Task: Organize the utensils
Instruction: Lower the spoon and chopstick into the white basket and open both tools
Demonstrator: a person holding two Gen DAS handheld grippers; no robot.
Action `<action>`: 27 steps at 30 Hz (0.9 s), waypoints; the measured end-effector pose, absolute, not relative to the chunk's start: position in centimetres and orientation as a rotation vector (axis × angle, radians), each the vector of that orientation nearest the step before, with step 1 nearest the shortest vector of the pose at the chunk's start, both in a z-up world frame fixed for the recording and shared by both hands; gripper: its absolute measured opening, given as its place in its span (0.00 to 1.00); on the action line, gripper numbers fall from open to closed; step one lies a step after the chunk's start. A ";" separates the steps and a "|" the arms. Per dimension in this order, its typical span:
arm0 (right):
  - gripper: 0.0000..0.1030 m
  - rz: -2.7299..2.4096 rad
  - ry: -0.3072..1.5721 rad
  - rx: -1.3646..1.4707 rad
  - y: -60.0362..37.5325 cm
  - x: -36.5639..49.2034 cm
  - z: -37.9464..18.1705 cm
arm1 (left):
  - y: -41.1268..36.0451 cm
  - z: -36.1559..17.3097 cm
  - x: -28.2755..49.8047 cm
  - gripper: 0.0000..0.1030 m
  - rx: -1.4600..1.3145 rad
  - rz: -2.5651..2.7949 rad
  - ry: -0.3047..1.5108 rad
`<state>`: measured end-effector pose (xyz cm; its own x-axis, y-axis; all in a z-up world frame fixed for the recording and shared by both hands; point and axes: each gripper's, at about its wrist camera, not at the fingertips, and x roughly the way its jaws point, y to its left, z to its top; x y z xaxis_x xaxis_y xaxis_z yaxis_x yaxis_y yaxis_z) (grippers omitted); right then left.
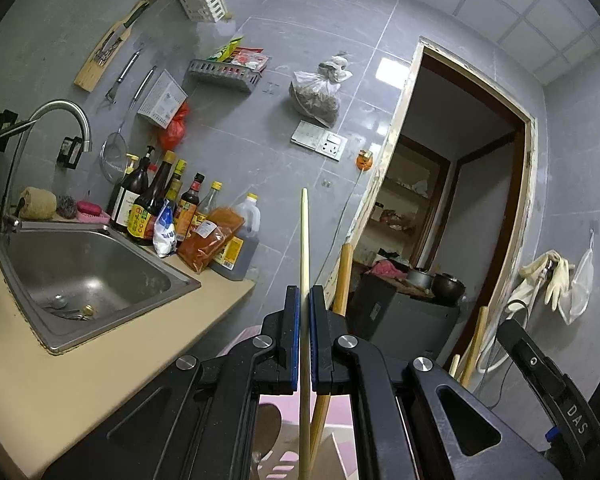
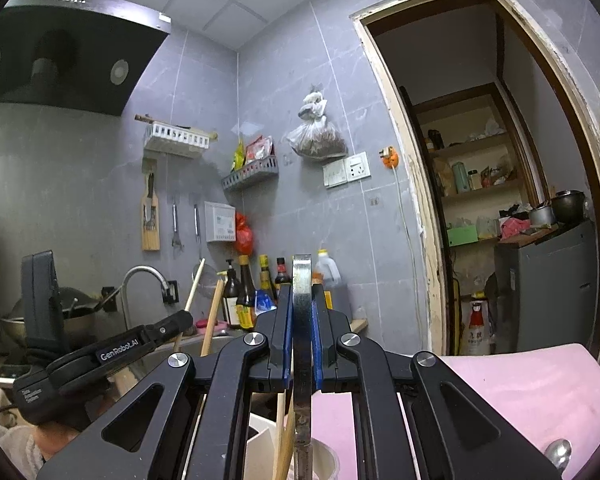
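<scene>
Our left gripper (image 1: 305,300) jaws pinch a chopstick (image 1: 304,248); our right gripper (image 2: 302,300) jaws pinch a metal handle (image 2: 302,280).

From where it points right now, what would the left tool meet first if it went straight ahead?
The left tool, shut on a pale chopstick, points past the counter's end at the grey tiled wall. Nothing nearer shows in that line, though depth is hard to judge.

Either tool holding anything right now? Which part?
Left tool clamps a pale wooden chopstick partway along its shaft. Right tool clamps a flat metal utensil handle near its upper end.
</scene>
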<state>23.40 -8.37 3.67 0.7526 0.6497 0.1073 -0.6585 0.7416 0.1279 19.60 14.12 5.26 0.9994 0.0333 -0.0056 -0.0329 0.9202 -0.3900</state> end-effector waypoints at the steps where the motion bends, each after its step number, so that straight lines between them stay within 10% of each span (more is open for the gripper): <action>1: 0.06 0.717 -0.054 0.161 -8.3 23.4 3.6 | 14.0 5.1 19.5 0.02 -0.395 0.035 -0.001; 27: 0.17 0.727 -0.026 0.156 -8.1 23.3 2.8 | 12.8 3.6 18.2 0.08 -0.336 -0.022 0.078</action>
